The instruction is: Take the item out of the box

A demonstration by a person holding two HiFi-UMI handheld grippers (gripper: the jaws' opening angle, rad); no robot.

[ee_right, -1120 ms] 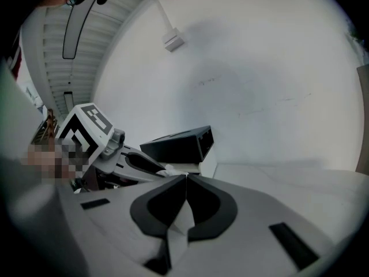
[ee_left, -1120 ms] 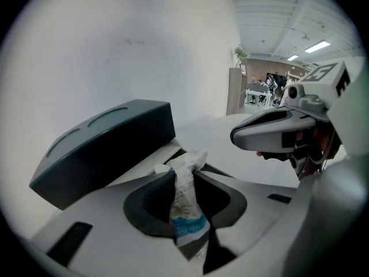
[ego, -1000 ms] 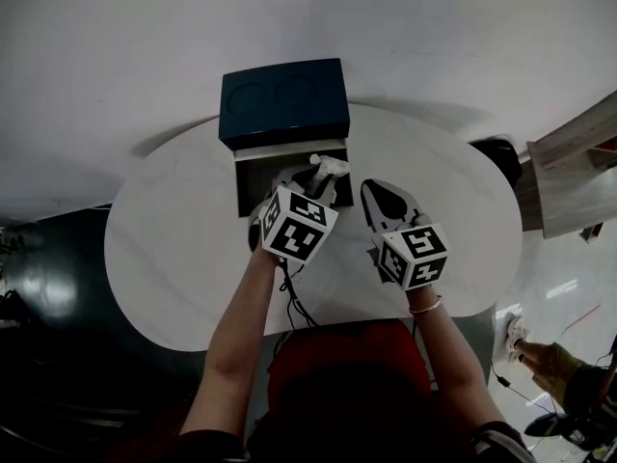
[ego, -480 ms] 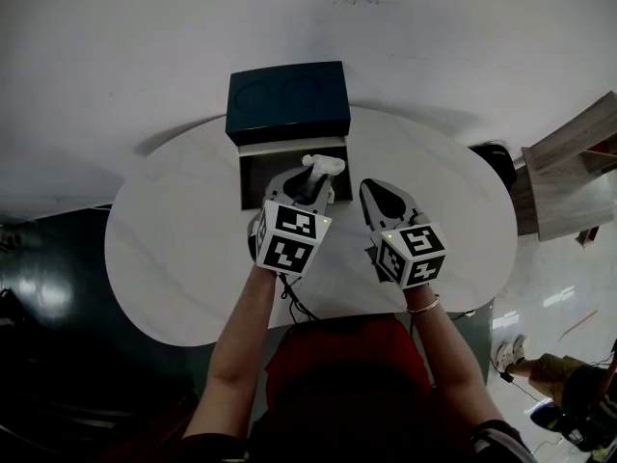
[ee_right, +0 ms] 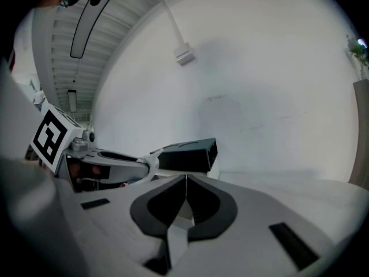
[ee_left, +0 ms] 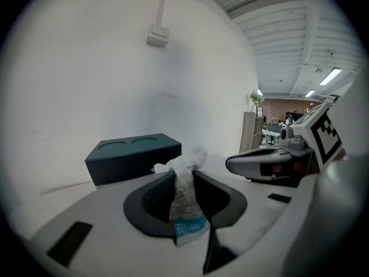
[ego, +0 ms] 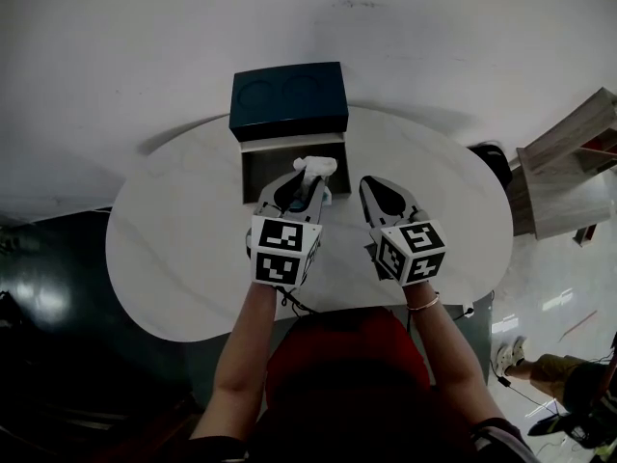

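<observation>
Gripping a crinkled white packet (ee_left: 185, 198) with a blue-printed end, the left claw (ego: 310, 176) holds it clamped upright between its pads, over the near side of the open box (ego: 258, 167) at the far edge of the pale oval worktop (ego: 174, 249). The box's dark teal lid (ego: 289, 99) stands raised behind it. The right claw (ee_right: 185, 189), its pads pressed together with nothing between them, hovers just beside the left one.
</observation>
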